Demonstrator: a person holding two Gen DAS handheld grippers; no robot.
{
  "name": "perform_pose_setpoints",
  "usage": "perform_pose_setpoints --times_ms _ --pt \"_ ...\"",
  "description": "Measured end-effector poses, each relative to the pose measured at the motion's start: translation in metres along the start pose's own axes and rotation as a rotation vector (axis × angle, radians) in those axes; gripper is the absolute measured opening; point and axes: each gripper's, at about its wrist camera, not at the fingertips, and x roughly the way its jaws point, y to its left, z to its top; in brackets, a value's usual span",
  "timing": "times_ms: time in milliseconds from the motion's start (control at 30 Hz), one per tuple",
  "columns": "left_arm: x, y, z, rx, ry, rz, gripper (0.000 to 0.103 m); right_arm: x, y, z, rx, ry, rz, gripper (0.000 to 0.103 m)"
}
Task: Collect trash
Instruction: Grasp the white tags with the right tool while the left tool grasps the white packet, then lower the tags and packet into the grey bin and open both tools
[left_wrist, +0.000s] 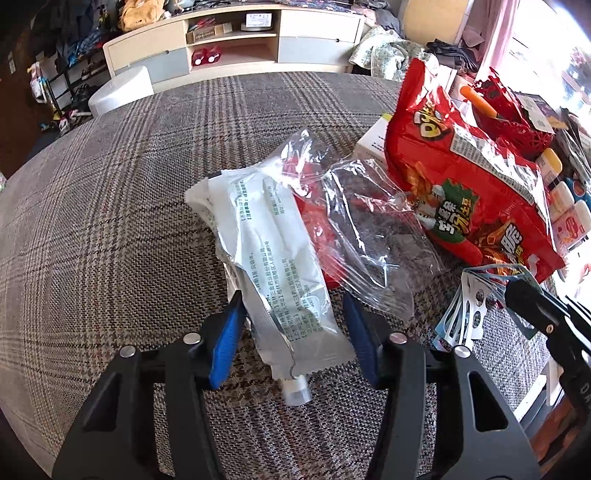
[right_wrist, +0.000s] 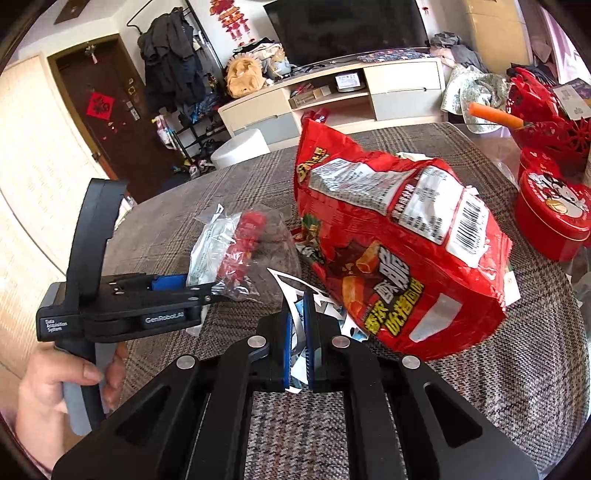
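Silver foil pouch (left_wrist: 280, 266) lies flat on the checked cloth of the bench (left_wrist: 110, 221), near the middle, and its long axis runs almost straight away from the left gripper (left_wrist: 293, 332), with the small spout end pointing back toward the camera. The jaws of this gripper stand apart on both sides of the pouch's near half; the blue pads do not seem to press on it yet, so it is released, not grasping. The pouch is thus already between the jaws and crosswise to their closing line, which I judge good for a pinch across its narrow width. The right gripper (right_wrist: 297, 343) is clenched on a bunch of paper scraps (right_wrist: 295, 325) just beside the red snack bag (right_wrist: 399, 258). A clear wrapper (left_wrist: 369, 236) lies touching the pouch on its right and could be caught together with it.
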Motion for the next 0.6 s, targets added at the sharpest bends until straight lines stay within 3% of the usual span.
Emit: perform_pose_setpoints --times_ms 167,600 --pt "-0.008 0.005 -0.002 -0.011 -0.015 0.004 0.039 -0.002 -0.003 -0.003 0.001 0.012 -0.009 0.007" --pt "-0.036 0.032 -0.024 -0.049 -0.047 0.028 0.035 -0.017 0.012 -0.005 -0.017 -0.002 -0.018 0.007"
